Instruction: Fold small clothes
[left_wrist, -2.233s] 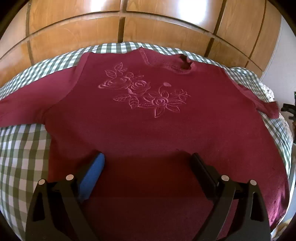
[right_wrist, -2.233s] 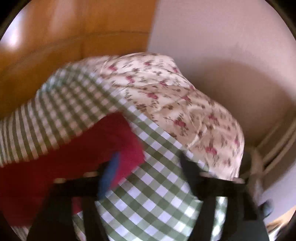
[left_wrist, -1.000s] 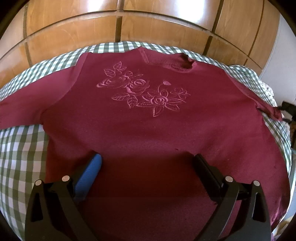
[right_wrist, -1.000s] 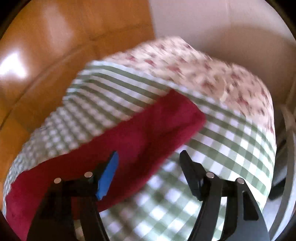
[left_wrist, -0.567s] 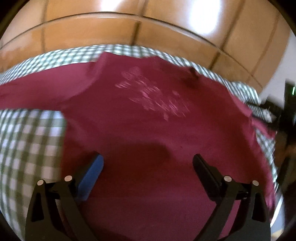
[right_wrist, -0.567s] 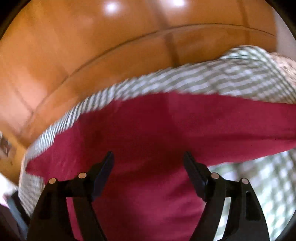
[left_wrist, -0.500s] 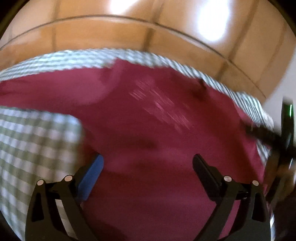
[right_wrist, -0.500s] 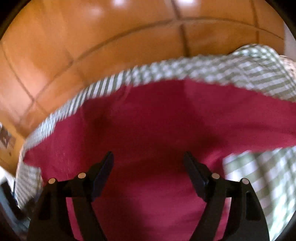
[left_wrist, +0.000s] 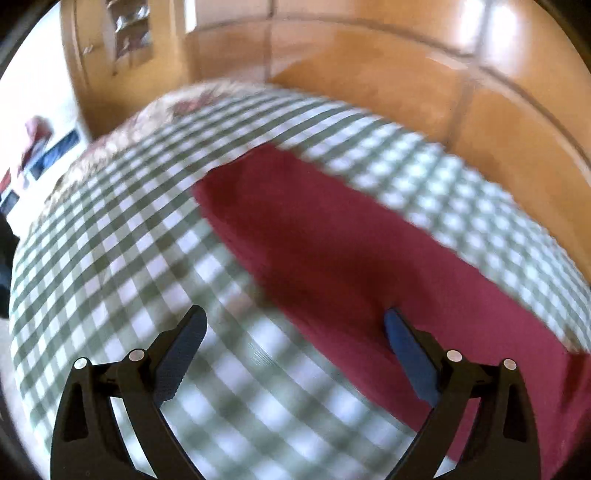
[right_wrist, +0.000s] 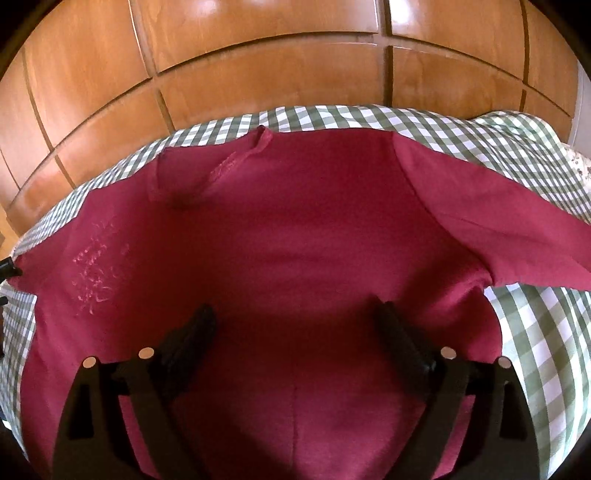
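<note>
Both our views have swung since the earlier frames. Our left gripper (left_wrist: 293, 325), which looked over the sweater's embroidered chest, now faces its left sleeve (left_wrist: 332, 243) and the checked cloth (left_wrist: 122, 258) beside it; this view is blurred by motion. Our right gripper (right_wrist: 293, 321), which looked at the right cuff and the floral bedding beyond, now hangs over the sweater (right_wrist: 295, 258) body.

We hold both grippers with jaws wide apart, nothing between them. In the left view the right finger (left_wrist: 406, 350) sits over the sleeve's near edge and the left finger (left_wrist: 181, 350) over bare cloth; we cannot tell whether either touches. In the right view both fingers (right_wrist: 192, 339) are over red fabric.

Our sweater lies flat, front up, spread over the cloth. Its collar (right_wrist: 236, 162) points at the far edge, toward the wooden panels (right_wrist: 277, 74), so its long axis runs from us to that edge. Faint embroidery (right_wrist: 96, 266) shows left of the collar. Its right sleeve (right_wrist: 517, 221) runs out toward the cloth's right edge, and the left sleeve stretches along the far edge with its cuff toward the far left corner, where floral bedding (left_wrist: 166, 110) shows.
</note>
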